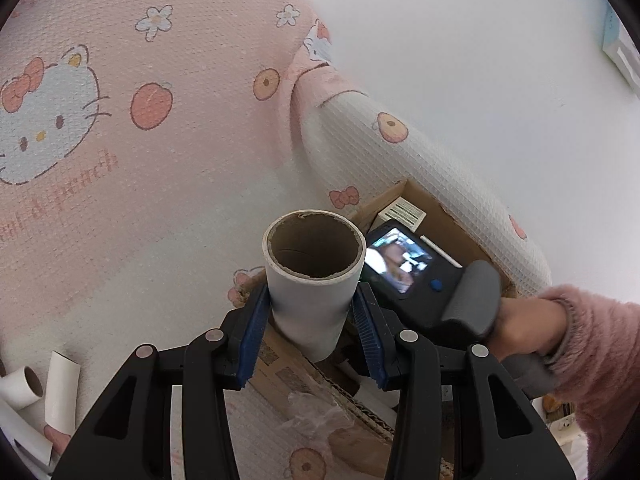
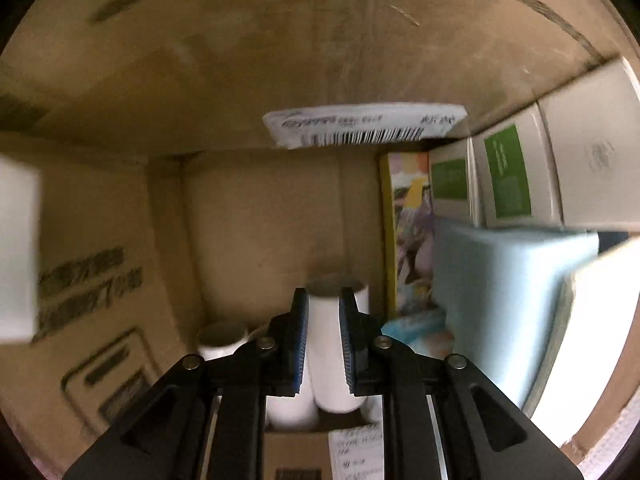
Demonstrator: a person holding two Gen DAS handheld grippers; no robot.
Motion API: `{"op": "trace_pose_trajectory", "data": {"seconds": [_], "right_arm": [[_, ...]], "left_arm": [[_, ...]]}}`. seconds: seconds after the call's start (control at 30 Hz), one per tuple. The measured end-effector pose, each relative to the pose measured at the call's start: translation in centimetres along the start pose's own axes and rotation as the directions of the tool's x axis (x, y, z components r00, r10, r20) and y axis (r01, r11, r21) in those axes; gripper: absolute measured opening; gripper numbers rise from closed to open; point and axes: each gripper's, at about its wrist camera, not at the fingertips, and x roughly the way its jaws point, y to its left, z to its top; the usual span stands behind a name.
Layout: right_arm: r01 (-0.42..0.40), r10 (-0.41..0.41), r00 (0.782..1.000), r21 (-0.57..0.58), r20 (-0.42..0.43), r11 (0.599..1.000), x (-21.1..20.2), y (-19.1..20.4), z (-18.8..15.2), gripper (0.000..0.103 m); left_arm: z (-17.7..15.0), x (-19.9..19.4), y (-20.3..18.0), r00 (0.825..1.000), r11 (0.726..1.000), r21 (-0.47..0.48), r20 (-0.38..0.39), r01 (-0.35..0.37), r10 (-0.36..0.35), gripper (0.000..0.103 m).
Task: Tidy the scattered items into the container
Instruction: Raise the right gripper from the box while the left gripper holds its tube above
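While a pink cartoon-print blanket (image 1: 120,152) spreads under everything, the cardboard box (image 2: 260,216) sits on it, and my right gripper (image 2: 323,344) is down inside it among upright books (image 2: 508,176) and a pale blue block (image 2: 504,280). That claw is clamped on a white paper tube (image 2: 326,360), held upright beside other tubes (image 2: 222,342) standing on the box floor. My left gripper (image 1: 312,336) pinches a wider white cardboard tube (image 1: 314,276) above the box's near edge. Loose tubes (image 1: 60,388) lie on the blanket at lower left.

Tubes (image 2: 332,360) inside box (image 2: 100,280), beside books (image 2: 508,172)
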Motion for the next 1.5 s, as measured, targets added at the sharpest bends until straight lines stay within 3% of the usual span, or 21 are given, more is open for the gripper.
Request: {"op": "trace_pose_trajectory", "data": {"seconds": [0.23, 0.47, 0.6, 0.8, 0.93, 1.1, 1.27, 1.3, 1.43, 1.5], "right_arm": [[0.007, -0.008, 1.000, -0.022, -0.031, 1.000, 1.4, -0.9, 0.4, 0.012], [0.073, -0.085, 0.994, -0.175, -0.063, 0.982, 1.9, -0.6, -1.1, 0.012], [0.056, -0.083, 0.988, -0.202, -0.129, 0.978, 2.6, -1.4, -2.3, 0.012], [0.042, -0.071, 0.991, -0.246, -0.109, 0.968, 2.1, -1.9, -3.0, 0.013], [-0.034, 0.025, 0.999, -0.224, -0.039, 0.974, -0.8, -3.0, -3.9, 0.013], [-0.036, 0.049, 0.998, -0.245, 0.050, 0.969, -4.2, -4.9, -5.3, 0.013], [-0.033, 0.074, 0.984, -0.242, 0.164, 0.970, -7.5, -7.4, -6.7, 0.015], [-0.038, 0.083, 0.979, -0.238, 0.184, 0.970, -8.1, -7.9, -6.9, 0.017], [-0.054, 0.109, 0.956, -0.204, 0.272, 0.978, -10.5, -10.7, -7.7, 0.048], [-0.049, 0.106, 0.948, -0.191, 0.299, 0.980, -11.3, -11.8, -8.0, 0.050]], "left_arm": [[-0.2, 0.5, 0.1, 1.000, 1.000, 0.002, -0.020, -0.003, 0.003, 0.047], [-0.1, 0.5, 0.5, 1.000, 1.000, -0.025, -0.024, 0.016, -0.016, 0.047], [-0.2, 0.5, 0.4, 1.000, 1.000, -0.011, -0.025, 0.009, -0.009, 0.047], [-0.1, 0.8, 0.3, 0.999, 1.000, -0.007, -0.033, 0.007, -0.008, 0.047], [-0.1, 0.8, 0.0, 0.999, 1.000, 0.009, -0.049, 0.011, -0.011, 0.047], [0.1, 0.9, -1.5, 0.997, 0.997, 0.056, -0.068, 0.051, -0.048, 0.047], [0.4, 2.0, -3.8, 0.987, 0.991, 0.100, -0.145, 0.086, -0.071, 0.047], [0.4, 2.3, -4.3, 0.984, 0.990, 0.106, -0.166, 0.088, -0.070, 0.047], [0.3, 3.7, -6.5, 0.970, 0.984, 0.164, -0.239, 0.076, -0.035, 0.047], [0.2, 4.4, -7.8, 0.965, 0.979, 0.196, -0.262, 0.052, 0.001, 0.047]]}}
